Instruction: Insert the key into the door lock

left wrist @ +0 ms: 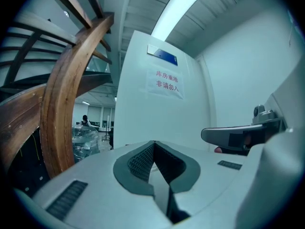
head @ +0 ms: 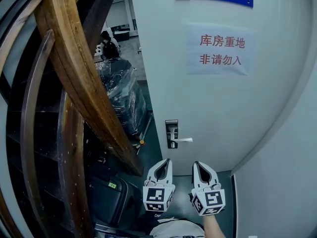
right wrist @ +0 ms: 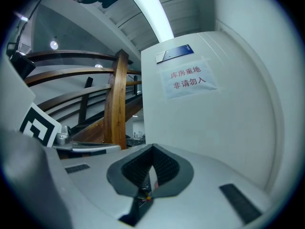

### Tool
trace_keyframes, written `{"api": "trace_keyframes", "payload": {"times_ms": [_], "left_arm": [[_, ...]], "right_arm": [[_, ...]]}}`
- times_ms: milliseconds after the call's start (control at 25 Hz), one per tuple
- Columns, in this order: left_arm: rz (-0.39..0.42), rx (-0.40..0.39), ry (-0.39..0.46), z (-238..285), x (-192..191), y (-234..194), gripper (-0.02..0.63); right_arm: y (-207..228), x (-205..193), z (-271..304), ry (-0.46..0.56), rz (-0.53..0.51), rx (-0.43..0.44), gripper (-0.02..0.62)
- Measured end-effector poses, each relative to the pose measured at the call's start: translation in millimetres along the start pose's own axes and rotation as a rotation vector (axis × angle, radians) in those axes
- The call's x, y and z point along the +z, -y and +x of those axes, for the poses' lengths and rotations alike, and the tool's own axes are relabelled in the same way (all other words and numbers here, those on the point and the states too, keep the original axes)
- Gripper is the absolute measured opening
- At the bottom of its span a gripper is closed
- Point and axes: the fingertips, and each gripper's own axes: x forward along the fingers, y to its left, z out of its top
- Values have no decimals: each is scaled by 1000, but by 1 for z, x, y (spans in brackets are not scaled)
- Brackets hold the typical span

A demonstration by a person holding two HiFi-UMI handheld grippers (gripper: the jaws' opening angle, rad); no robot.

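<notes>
The white door (head: 223, 113) stands ahead, with a metal lock plate (head: 171, 132) and a lever handle (head: 183, 140) near its left edge. Both grippers are held level, below and short of the lock. My left gripper (head: 166, 161) (left wrist: 153, 142) is shut, its pads meeting with nothing between them. My right gripper (head: 196, 163) (right wrist: 152, 148) is shut on a thin pale metal sliver, the key (right wrist: 153, 175), seen edge-on between the pads. The head view does not show the key. Neither gripper view shows the lock.
A curved wooden stair rail (head: 74, 68) rises close on the left. Beyond the door edge stand a plastic-wrapped bundle (head: 121, 95) and a person (head: 109, 43) far off. A paper sign (head: 220, 49) hangs on the door. A white wall (head: 282, 182) closes the right side.
</notes>
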Motion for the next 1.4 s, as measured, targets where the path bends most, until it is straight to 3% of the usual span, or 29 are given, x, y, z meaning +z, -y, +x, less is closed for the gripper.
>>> {"api": "trace_keyframes", "payload": {"times_ms": [1400], "left_arm": [[-14,12,-9,0,-8,-4,3]], "right_arm": [[-4,-10,8,-17,7,2,5]]}}
